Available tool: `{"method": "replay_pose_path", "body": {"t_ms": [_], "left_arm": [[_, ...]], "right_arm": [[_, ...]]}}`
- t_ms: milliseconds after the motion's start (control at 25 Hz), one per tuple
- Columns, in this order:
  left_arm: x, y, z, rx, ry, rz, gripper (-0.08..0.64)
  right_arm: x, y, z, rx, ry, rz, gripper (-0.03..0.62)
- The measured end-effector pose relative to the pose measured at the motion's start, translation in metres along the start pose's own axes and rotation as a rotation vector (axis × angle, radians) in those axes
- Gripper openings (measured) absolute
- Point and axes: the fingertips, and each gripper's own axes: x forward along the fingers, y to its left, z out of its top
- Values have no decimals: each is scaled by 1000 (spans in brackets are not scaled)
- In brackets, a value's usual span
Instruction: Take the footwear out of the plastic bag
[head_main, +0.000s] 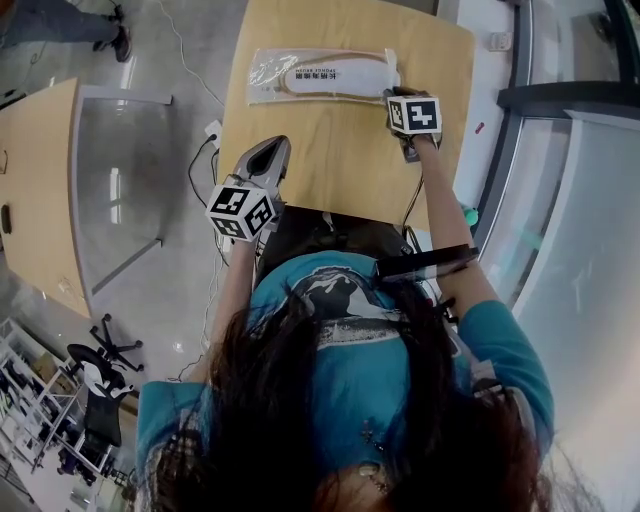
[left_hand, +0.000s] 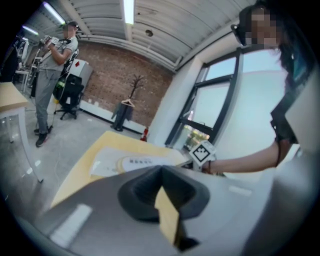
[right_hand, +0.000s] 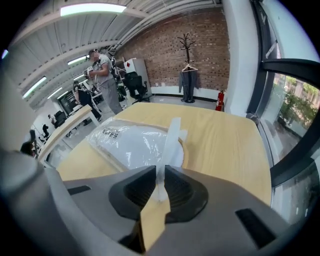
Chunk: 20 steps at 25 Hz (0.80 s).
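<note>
The right tool (right_hand: 161, 172) has its jaws a narrow way apart, and the clear flap (right_hand: 172, 135) of the plastic bag (right_hand: 132, 142) stands upright in the slit between them. I cannot tell whether the pads are pinching it. In the head view this tool (head_main: 393, 95) sits at the bag's right end, with its marker cube (head_main: 413, 113) just on the near side.

The left tool (left_hand: 161, 170) has its jaws together with nothing between them. It hangs over the near left edge of the desk (head_main: 340, 160), well apart from the bag, and points toward the far side.

The plastic bag (head_main: 320, 75) lies flat on the far part of the desk, its long side running left to right. The footwear (head_main: 335, 85) is inside it, a flat pale piece with a tan rim that shows through the crinkled film. A white label (head_main: 318, 74) on the bag carries two lines of dark print, too small to read in any view.

A black cable (head_main: 196, 170) hangs off the left edge of the desk. A second desk (head_main: 40, 190) stands to the left. A black office chair (head_main: 100, 355) stands on the floor nearer the person. In the right gripper view a brick wall (right_hand: 200, 45), a coat stand (right_hand: 188, 65) and a red fire extinguisher (right_hand: 219, 100) lie beyond the far edge of the desk. A standing person (right_hand: 102, 75) is at the left.
</note>
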Motion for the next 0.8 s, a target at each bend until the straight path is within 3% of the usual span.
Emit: {"method": "replay_pose_path", "body": {"t_ms": [160, 360, 400, 520, 800], "left_arm": [[10, -10, -6, 15, 36, -31, 3], [21, -17, -20, 4, 79, -79, 7], [24, -19, -25, -9, 98, -98, 48], [35, -30, -48, -53, 182, -172, 128], [52, -41, -94, -262, 284, -279, 158]], "right_arm": [[-2, 11, -7, 35, 14, 45, 40], [-17, 41, -15, 309, -43, 206, 25], [-21, 47, -19, 347, -48, 233, 23], [-37, 63, -32, 416, -61, 285, 21], [-74, 97, -36, 601, -149, 396, 18]]}}
